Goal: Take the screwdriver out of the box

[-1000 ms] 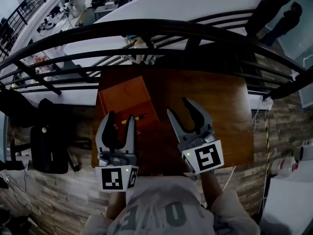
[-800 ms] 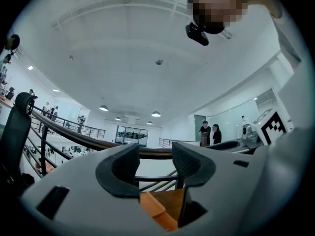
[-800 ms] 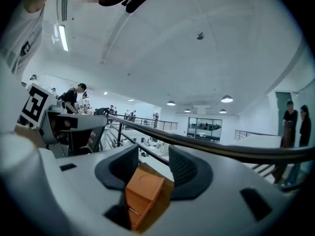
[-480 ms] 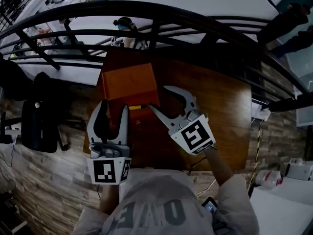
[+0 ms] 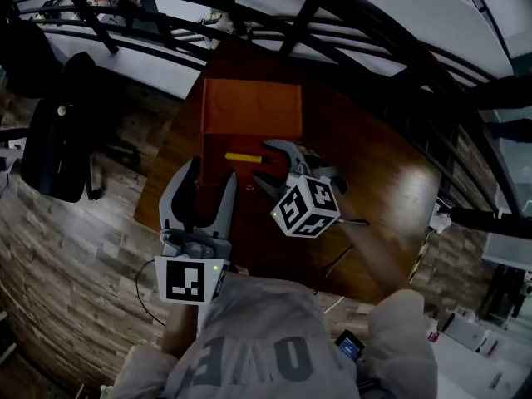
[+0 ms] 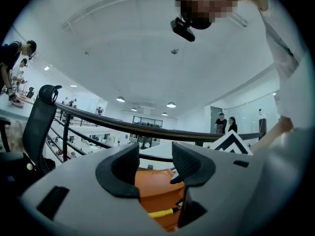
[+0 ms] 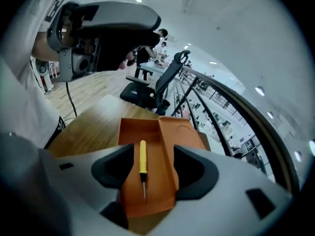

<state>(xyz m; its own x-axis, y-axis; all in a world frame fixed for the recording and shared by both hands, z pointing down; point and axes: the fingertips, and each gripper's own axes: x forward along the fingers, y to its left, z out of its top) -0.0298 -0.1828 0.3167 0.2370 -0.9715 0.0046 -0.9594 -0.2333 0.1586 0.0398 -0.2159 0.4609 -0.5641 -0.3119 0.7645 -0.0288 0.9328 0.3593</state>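
An orange box (image 5: 249, 106) lies open on the wooden table (image 5: 374, 173), its lid folded back. A yellow-handled screwdriver (image 5: 243, 157) lies in its tray. My right gripper (image 5: 264, 166) points down over the tray, its jaws opening, nothing pressed between them. In the right gripper view the screwdriver (image 7: 142, 159) lies in the box (image 7: 165, 132) just beyond the right gripper (image 7: 147, 173), between the lines of the two jaws. My left gripper (image 5: 209, 177) stands open and empty at the box's near left. The left gripper view looks over the left gripper (image 6: 155, 168) onto the box (image 6: 150, 188) and screwdriver (image 6: 160, 213).
A dark metal railing (image 5: 349, 32) runs behind the table's far edge. A black office chair (image 5: 58, 140) stands on the floor to the left. A thin cable (image 5: 341, 256) lies on the table's near right part.
My right gripper has dropped and rolled toward the box, and its jaws have spread wider. The left gripper has sunk a little beside the box.
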